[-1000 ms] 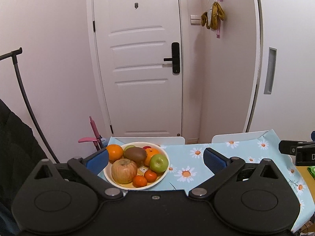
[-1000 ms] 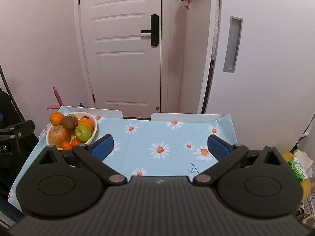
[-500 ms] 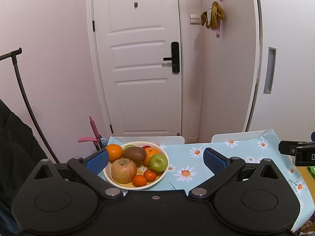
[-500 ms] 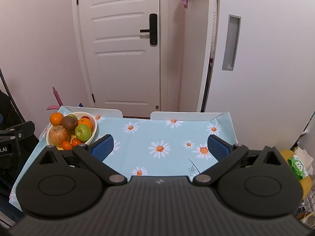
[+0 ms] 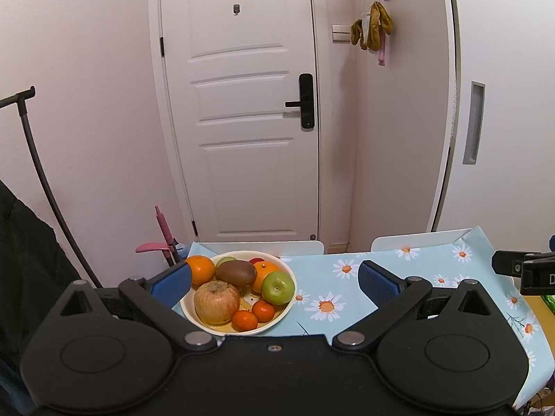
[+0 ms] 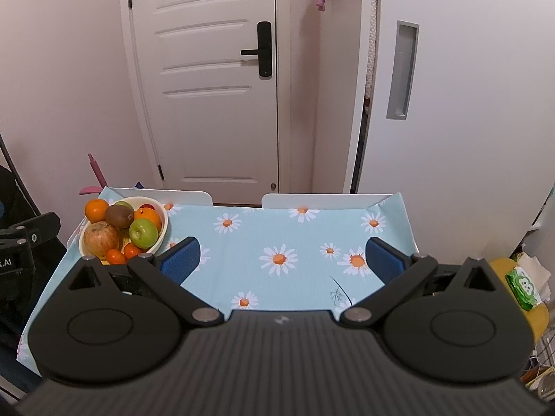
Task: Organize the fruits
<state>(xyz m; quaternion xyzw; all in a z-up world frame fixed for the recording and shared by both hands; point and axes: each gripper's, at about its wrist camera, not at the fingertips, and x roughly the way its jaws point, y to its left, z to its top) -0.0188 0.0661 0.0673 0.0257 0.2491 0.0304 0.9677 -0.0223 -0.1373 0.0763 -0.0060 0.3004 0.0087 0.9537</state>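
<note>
A cream bowl (image 5: 282, 317) at the table's left end holds a large red-yellow apple (image 5: 216, 301), a kiwi (image 5: 236, 273), a green apple (image 5: 277, 287), oranges (image 5: 200, 269) and small tangerines (image 5: 244, 320). My left gripper (image 5: 274, 280) is open and empty, just in front of and above the bowl. The bowl also shows in the right wrist view (image 6: 162, 228). My right gripper (image 6: 282, 260) is open and empty over the middle of the daisy tablecloth (image 6: 277, 235), to the right of the bowl.
The small table stands against a white door (image 5: 242, 121). Two white chair backs (image 6: 312, 199) stand at its far edge. A black rack and dark clothing (image 5: 27, 260) are to the left. A yellow stool with a green packet (image 6: 523, 287) is to the right.
Both grippers have shifted only slightly; the right wrist view has drifted a little to the right. The fruits have not moved.
</note>
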